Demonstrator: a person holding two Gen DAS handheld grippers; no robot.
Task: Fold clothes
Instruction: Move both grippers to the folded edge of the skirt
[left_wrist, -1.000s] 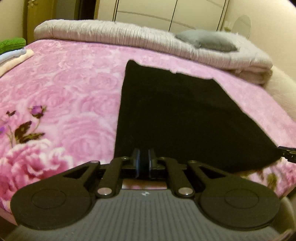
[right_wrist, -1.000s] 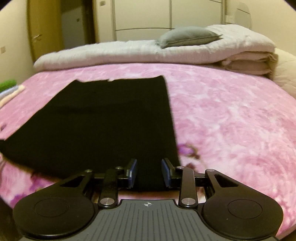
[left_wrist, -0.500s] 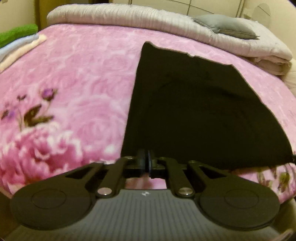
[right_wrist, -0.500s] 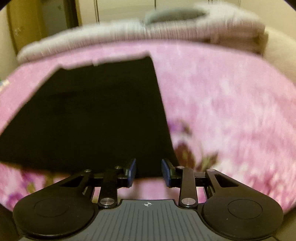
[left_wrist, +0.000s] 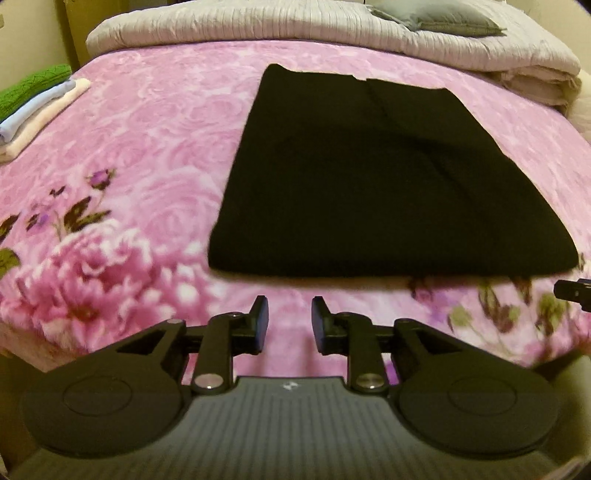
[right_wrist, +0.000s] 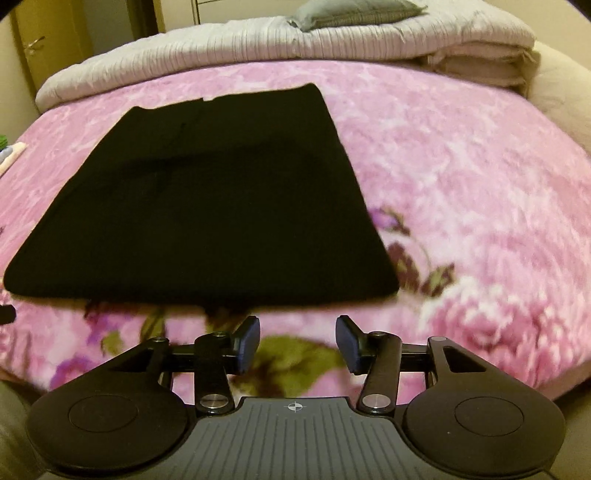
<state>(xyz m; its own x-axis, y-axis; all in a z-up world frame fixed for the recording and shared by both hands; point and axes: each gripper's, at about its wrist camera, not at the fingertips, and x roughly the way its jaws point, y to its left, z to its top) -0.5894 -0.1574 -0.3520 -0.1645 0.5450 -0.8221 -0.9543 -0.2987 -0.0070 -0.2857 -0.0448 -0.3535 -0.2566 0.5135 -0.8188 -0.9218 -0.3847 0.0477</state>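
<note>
A black garment (left_wrist: 384, 177) lies flat as a folded rectangle on the pink floral blanket (left_wrist: 140, 147); the right wrist view shows the same garment (right_wrist: 214, 206) on that blanket (right_wrist: 461, 155). My left gripper (left_wrist: 289, 314) is open with nothing between its fingers, hovering a short way in front of the garment's near edge. My right gripper (right_wrist: 297, 332) is open too, holding nothing, just short of the garment's near right corner. The tip of the right gripper pokes in at the right edge of the left wrist view.
A stack of folded clothes (left_wrist: 35, 107), green on top, sits at the blanket's left edge. A folded white quilt (left_wrist: 295, 26) with a grey pillow (left_wrist: 439, 18) lies along the far side. Wardrobe doors and a wooden door (right_wrist: 44, 44) stand behind.
My left gripper was shut on the garment's near edge; it has opened and let go. Both grippers have pulled back from the garment, which now rests flat.
</note>
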